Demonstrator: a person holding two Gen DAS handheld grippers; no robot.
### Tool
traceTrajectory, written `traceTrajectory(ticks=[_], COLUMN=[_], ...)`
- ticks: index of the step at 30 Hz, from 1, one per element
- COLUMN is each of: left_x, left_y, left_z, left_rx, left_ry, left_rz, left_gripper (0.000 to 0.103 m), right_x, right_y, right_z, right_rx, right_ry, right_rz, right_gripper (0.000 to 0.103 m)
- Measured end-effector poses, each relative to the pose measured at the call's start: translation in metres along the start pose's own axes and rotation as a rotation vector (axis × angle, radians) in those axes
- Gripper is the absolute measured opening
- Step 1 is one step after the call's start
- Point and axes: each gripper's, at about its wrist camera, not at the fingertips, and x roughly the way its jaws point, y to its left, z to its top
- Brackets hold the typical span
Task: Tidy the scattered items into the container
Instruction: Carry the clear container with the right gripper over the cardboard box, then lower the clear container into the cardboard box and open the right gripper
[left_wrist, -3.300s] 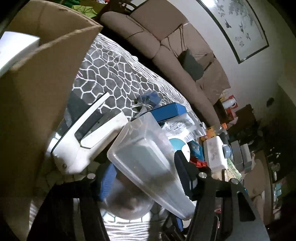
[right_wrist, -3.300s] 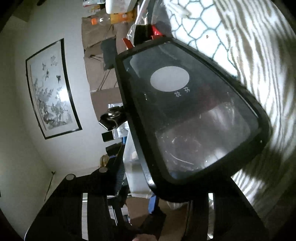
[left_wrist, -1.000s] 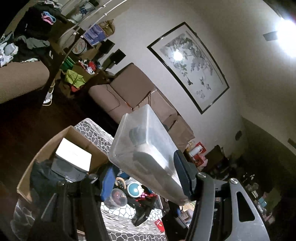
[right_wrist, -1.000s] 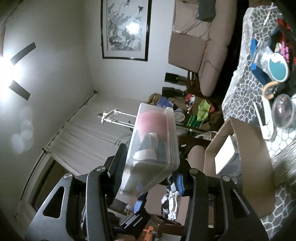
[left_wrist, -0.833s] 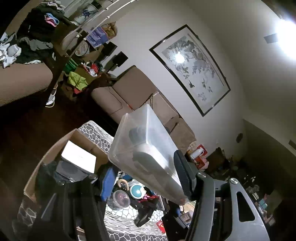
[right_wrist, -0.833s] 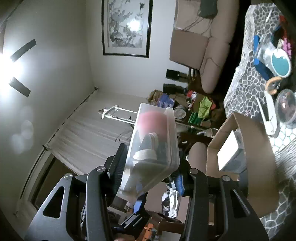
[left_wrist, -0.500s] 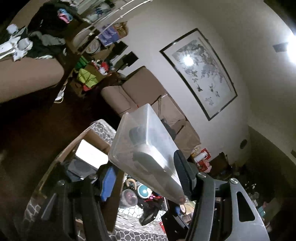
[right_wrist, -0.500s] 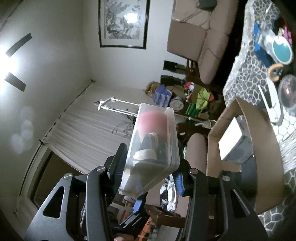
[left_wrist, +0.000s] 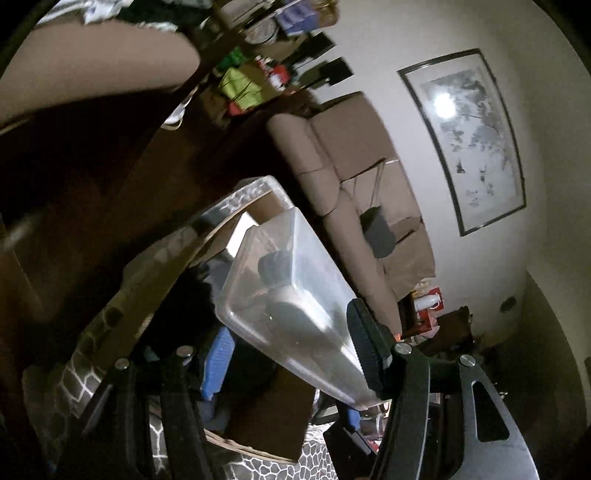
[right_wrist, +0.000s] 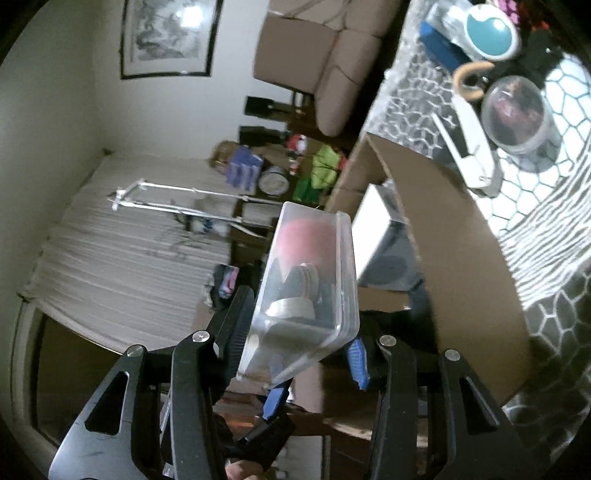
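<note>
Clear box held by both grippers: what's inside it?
In the clear box, a pink round thing, grey discs and dark pieces show through the wall; what lies deeper is covered, blurred.

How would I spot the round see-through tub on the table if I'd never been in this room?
Find the honeycomb-patterned tablecloth beside the open cardboard box. Past the box's far wall sits a clear round tub with dark contents, next to a white stapler-like tool. It is the only transparent domed item there.

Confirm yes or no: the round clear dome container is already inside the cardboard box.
No. The clear dome container sits on the patterned tablecloth outside the cardboard box, beside a white stapler.
</note>
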Motion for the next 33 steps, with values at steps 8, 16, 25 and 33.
traceTrajectory(ticks=[8,16,25,33], left_x=[0.01,0.011,0.007,-0.005], left_y=[0.016,0.03,0.02,-0.005], left_z=[-0.002,-0.003,0.0,0.003], left_rx=[-0.059,-0.131,-0.079,0.033], left_ry=[0.052,0.113,0.139,0.138], left_rz=[0.038,0.124,0.168,0.26], left_gripper=[0.059,0.06,0.063,0.079], right_x=[0.004,0.009,0.011,0.008], right_y=[-0.01,-0.017,-0.014,-0.003], right_z=[-0.001,-0.007,-0.006,-0.006], right_rx=[0.018,0.066,0.075,0.048], right_ry=[0.011,0.06,0.075,0.096], right_rz=[-0.088,-0.179,-0.192,-0.194], right_gripper=[0.043,0.045,0.045,0.054])
